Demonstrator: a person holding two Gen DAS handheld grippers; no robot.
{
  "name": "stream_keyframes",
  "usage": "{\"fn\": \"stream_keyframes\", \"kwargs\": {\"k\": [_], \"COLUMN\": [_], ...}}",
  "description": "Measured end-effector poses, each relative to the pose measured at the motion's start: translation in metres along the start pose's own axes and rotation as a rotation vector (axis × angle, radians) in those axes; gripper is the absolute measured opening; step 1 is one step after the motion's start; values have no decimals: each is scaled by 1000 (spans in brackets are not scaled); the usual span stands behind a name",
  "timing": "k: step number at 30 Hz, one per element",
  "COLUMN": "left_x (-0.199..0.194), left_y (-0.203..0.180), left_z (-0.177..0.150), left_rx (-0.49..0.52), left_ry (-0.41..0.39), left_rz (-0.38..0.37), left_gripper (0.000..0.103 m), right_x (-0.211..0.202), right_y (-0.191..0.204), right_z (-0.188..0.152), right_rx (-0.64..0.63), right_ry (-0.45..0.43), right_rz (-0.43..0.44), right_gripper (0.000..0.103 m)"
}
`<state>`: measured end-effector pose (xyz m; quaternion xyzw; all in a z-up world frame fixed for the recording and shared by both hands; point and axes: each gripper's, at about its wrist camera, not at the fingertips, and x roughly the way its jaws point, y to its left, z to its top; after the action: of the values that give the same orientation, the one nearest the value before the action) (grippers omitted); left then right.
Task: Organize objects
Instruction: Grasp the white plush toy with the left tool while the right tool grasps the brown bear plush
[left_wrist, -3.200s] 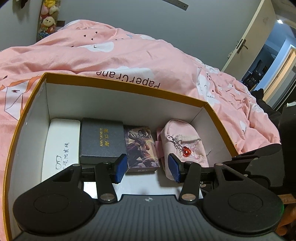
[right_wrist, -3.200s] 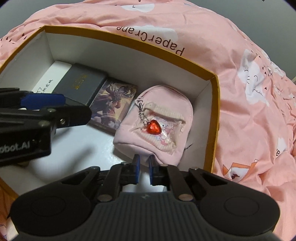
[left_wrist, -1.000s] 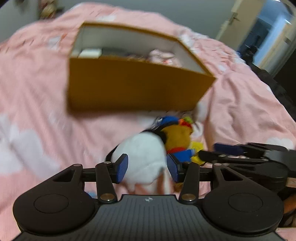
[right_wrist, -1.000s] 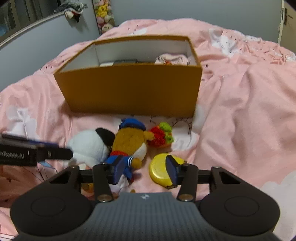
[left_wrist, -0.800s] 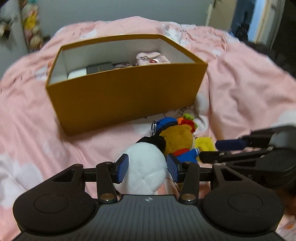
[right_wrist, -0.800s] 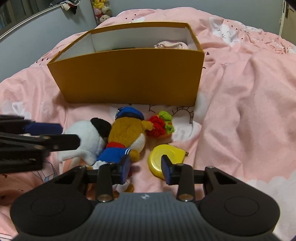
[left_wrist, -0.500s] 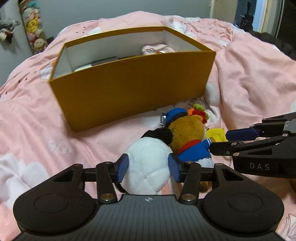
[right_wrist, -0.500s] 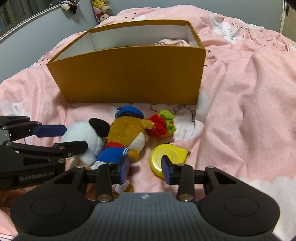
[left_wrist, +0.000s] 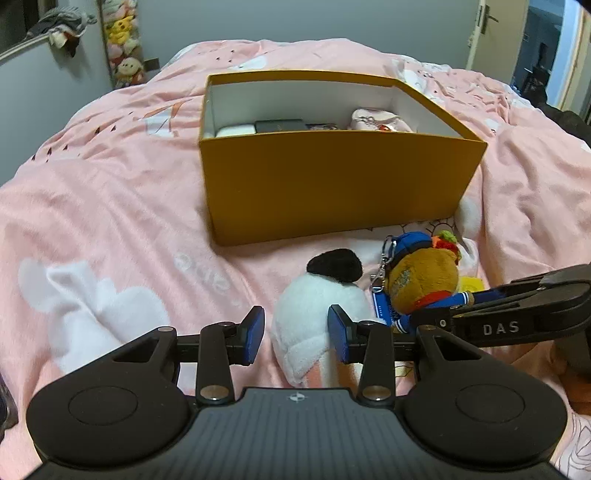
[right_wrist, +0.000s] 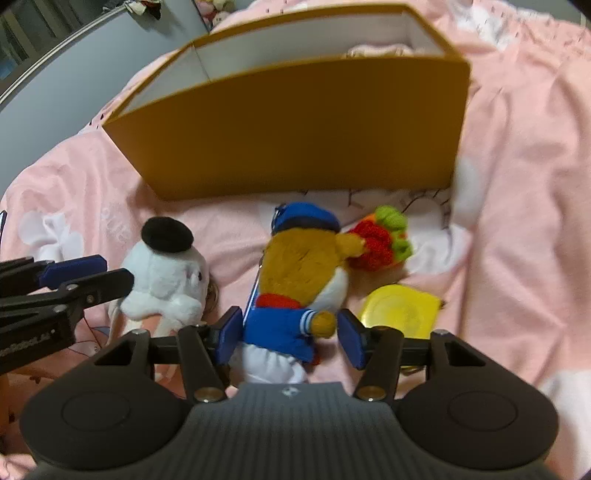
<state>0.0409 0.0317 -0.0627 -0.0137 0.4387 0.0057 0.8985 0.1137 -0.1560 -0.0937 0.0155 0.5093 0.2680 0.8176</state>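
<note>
Left gripper (left_wrist: 296, 335) jaws, just closing, straddle the white plush (left_wrist: 319, 314), not yet pressing. Right gripper (right_wrist: 288, 339) jaws, just widening, straddle the brown plush (right_wrist: 301, 273) unclamped. Two plush toys lie on the bed (left_wrist: 110, 221) before one box (left_wrist: 332, 184)

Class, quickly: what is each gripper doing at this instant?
Left gripper: open, jaws just closing around the white plush.
Right gripper: open, jaws just widened around the brown plush, not gripping.
</note>
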Motion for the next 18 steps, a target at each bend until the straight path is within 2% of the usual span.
{"fn": "stream_keyframes", "kwargs": {"k": [6, 8, 10, 13, 18], "left_x": [-4, -4, -4, -4, -6], "left_y": [8, 11, 14, 21, 23], "left_z": [-2, -2, -2, -1, 5], "left_rx": [-35, -44, -51, -78, -98], "left_ry": [4, 7, 13, 28, 39], "left_rz": [44, 54, 55, 49, 56], "left_gripper": [47, 47, 47, 46, 48], "right_x": [-10, -17, -17, -6, 2], "right_y": [23, 33, 46, 61, 66], "right_z": [-4, -6, -8, -14, -13], "right_rx": [-96, -136, -190, -257, -274], "right_ry": [-41, -59, -58, -22, -8], "right_rz": [-8, 25, 51, 38, 40], "right_gripper": [43, 41, 35, 35, 34]}}
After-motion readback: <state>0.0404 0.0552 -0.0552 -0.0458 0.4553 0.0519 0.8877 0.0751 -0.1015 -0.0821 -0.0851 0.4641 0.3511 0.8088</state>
